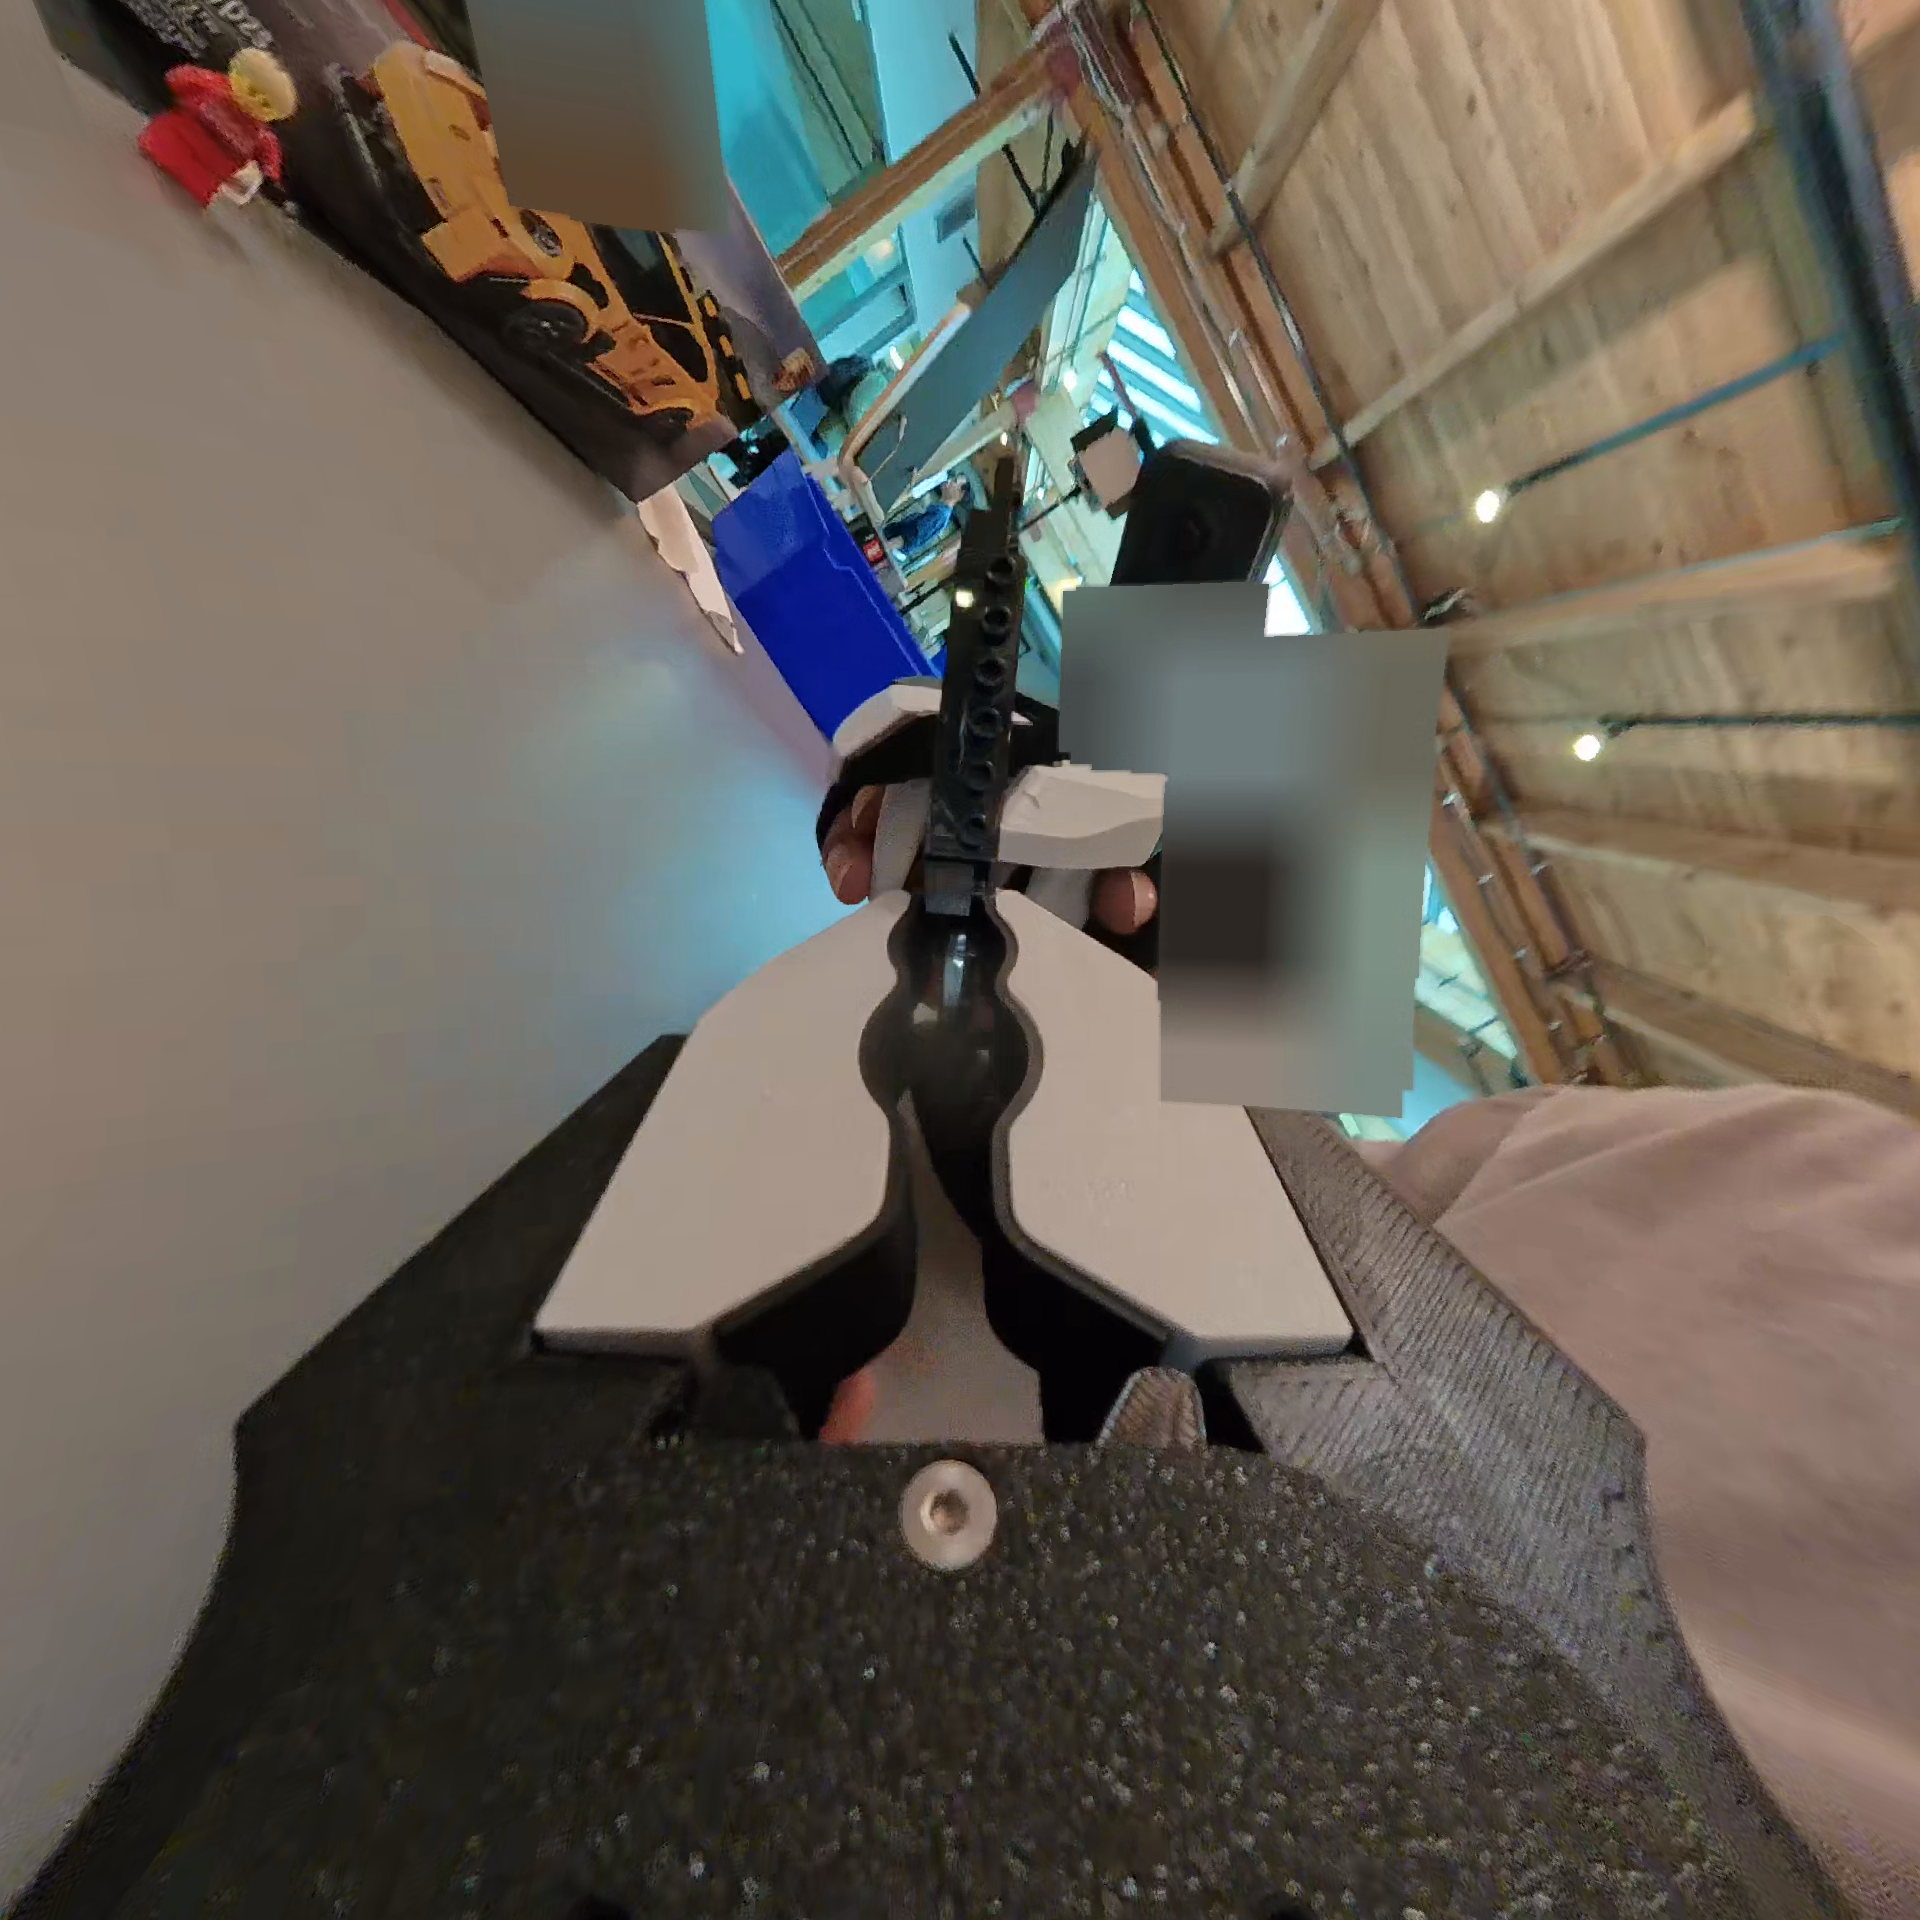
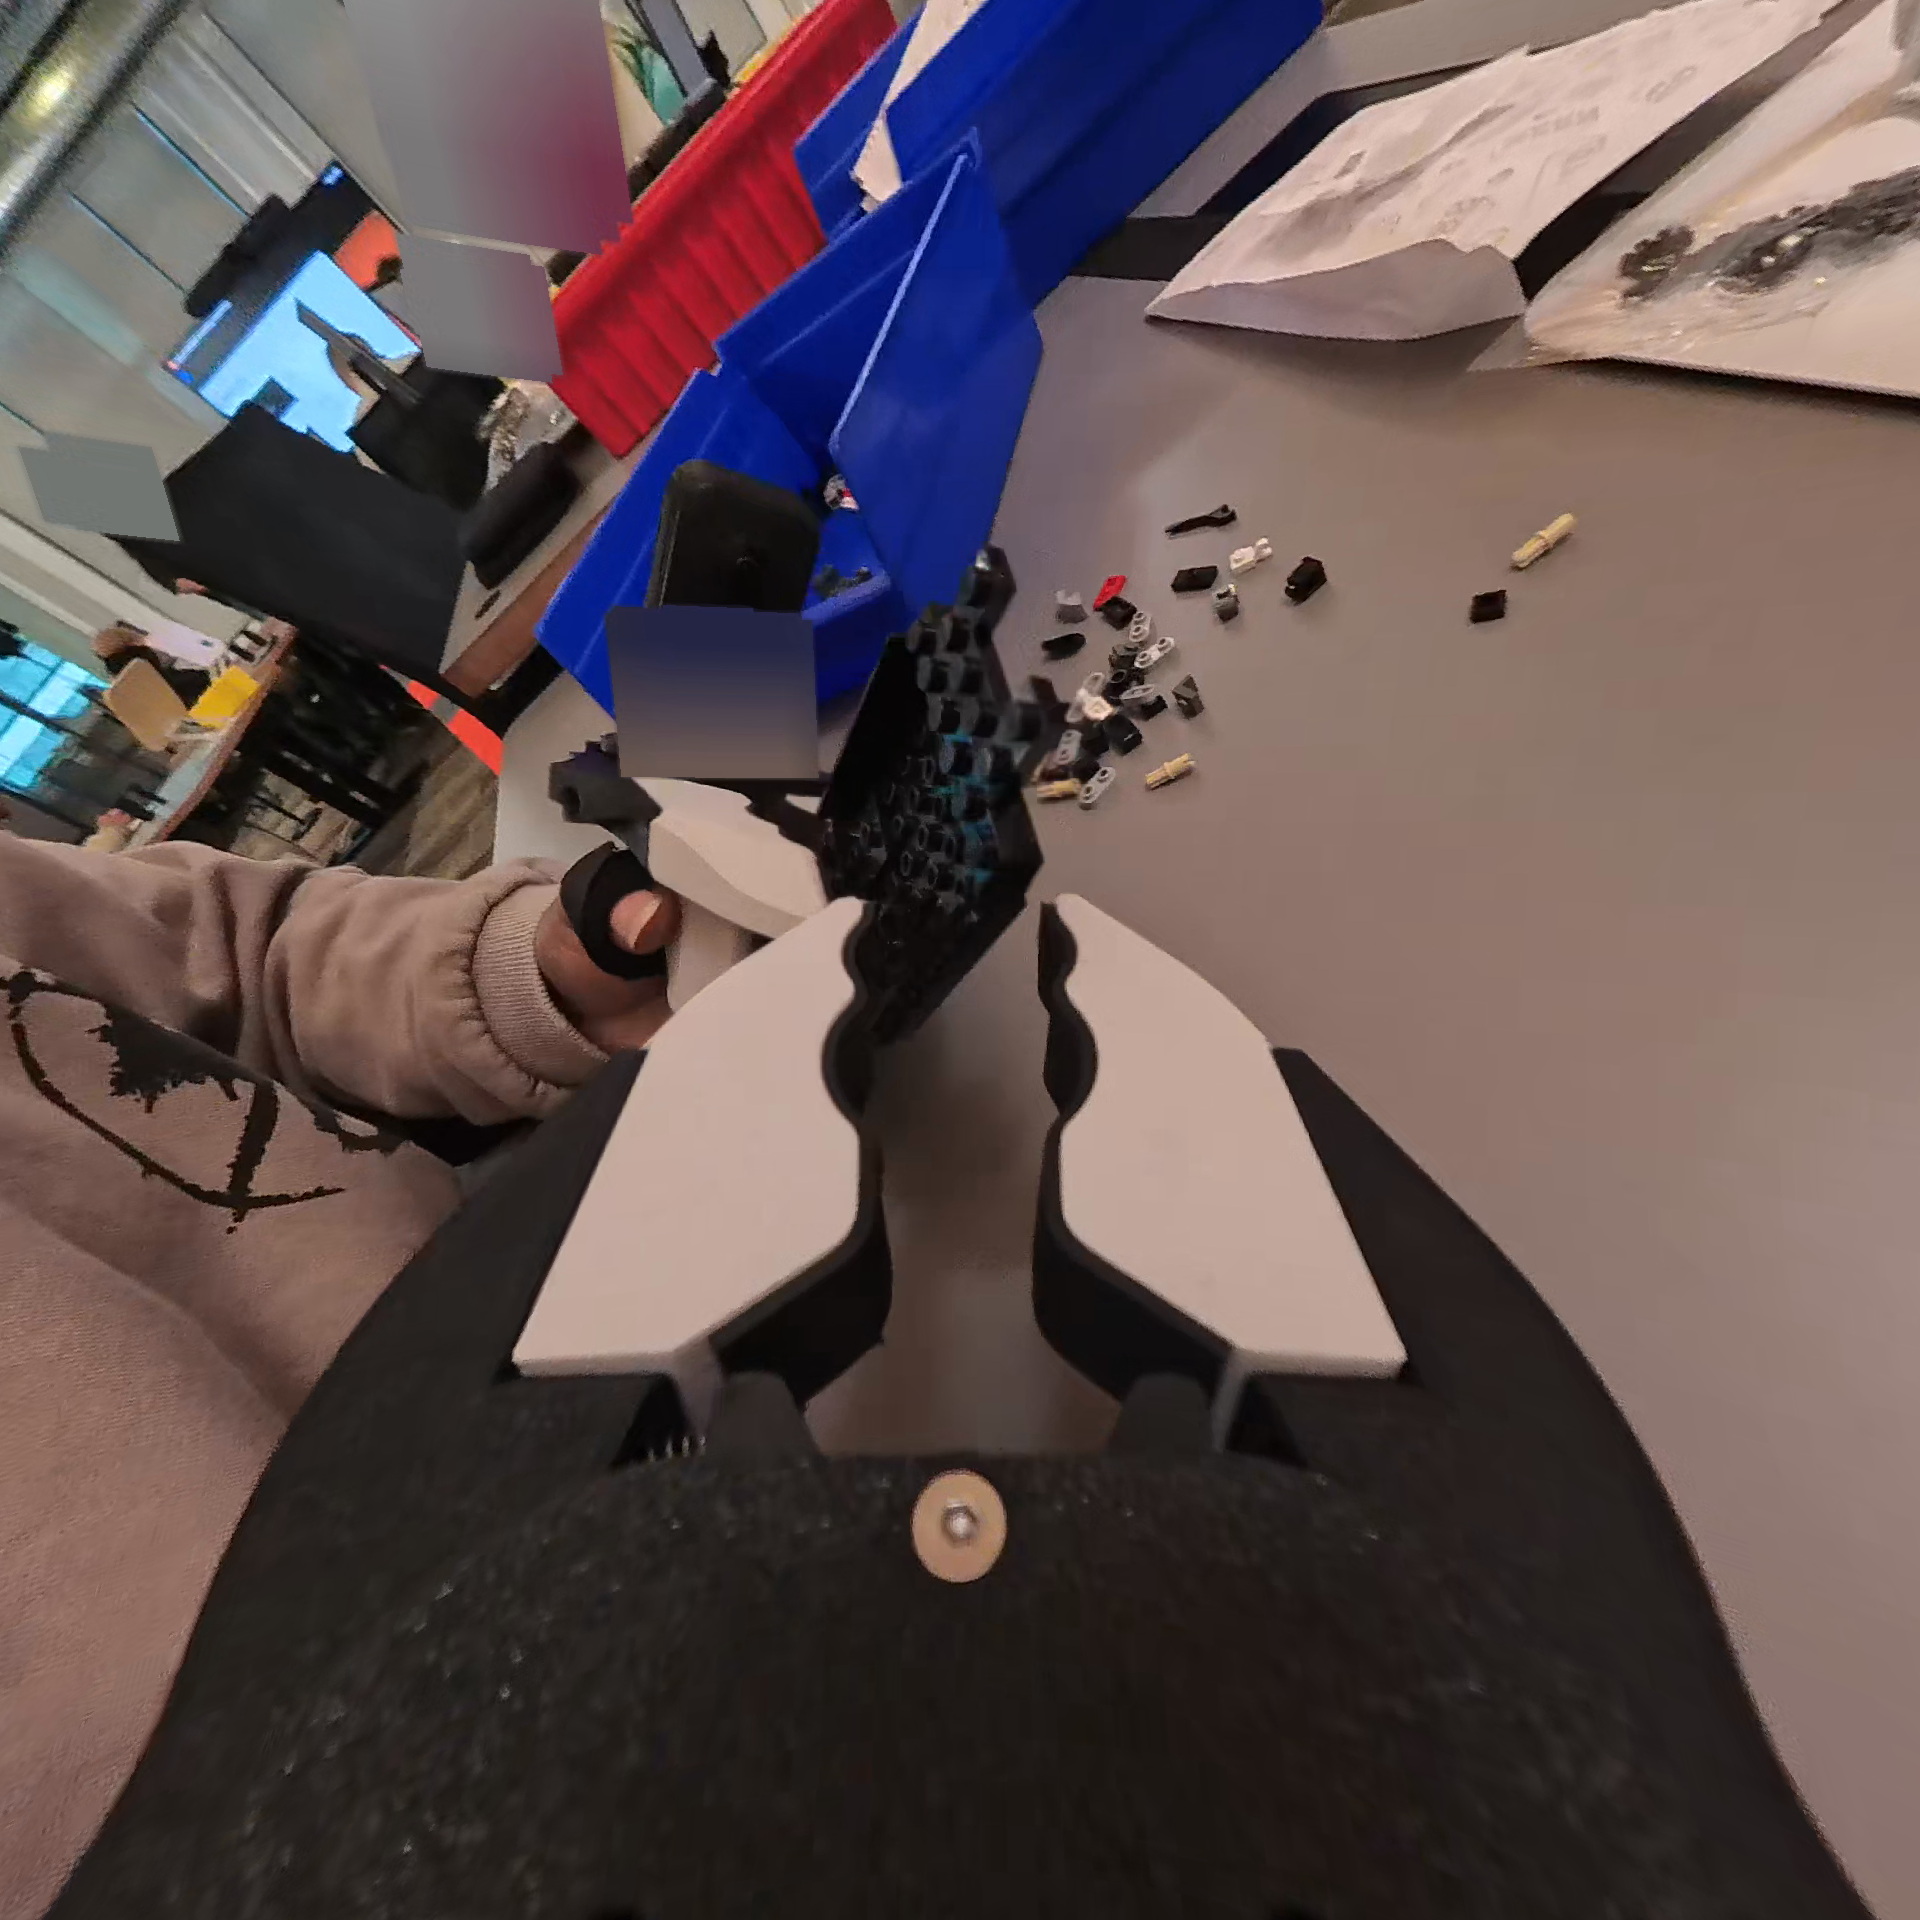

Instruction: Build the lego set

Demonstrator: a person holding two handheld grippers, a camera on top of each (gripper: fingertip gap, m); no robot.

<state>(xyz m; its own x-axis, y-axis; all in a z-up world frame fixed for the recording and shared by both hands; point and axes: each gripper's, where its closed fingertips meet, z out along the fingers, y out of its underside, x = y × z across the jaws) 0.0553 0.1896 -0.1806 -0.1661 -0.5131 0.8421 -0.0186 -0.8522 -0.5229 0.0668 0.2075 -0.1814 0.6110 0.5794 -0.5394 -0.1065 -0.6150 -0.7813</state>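
Lego assembly (image 2: pixel 930 769): black studded plate build with a few teal pieces among the studs, held off the desk (image 2: pixel 1455 935), tilted, edge-on in the left wrist view (image 1: pixel 977 707).

Left gripper (image 1: pixel 951 909): white fingers pressed in on the lower end of the assembly, pinching it at the tips. In the right wrist view it shows to the left of the assembly (image 2: pixel 727 862), gripped by a hand (image 2: pixel 613 935) in a beige sleeve.

Right gripper (image 2: pixel 951 914): fingers spread, a clear gap between them; the assembly's lower corner sits just ahead of the tips, close against the left finger. Whether it touches cannot be told. In the left wrist view this gripper (image 1: pixel 997 821) lies just beyond the assembly.

Loose lego pieces (image 2: pixel 1132 675): small black, grey, white, tan and one red part, scattered on the desk ahead and right of the right gripper, behind the assembly.

Blue bins (image 2: pixel 914 343): ahead and left of the right gripper, at the desk's far side; red bin (image 2: pixel 707 249) farther beyond.

Paper sheets and bags (image 2: pixel 1455 208): far right, ahead of the right gripper; a clear bag there holds dark parts.

Lego box (image 1: pixel 540 260): picture of a yellow car, upper left ahead of the left gripper, on the desk.
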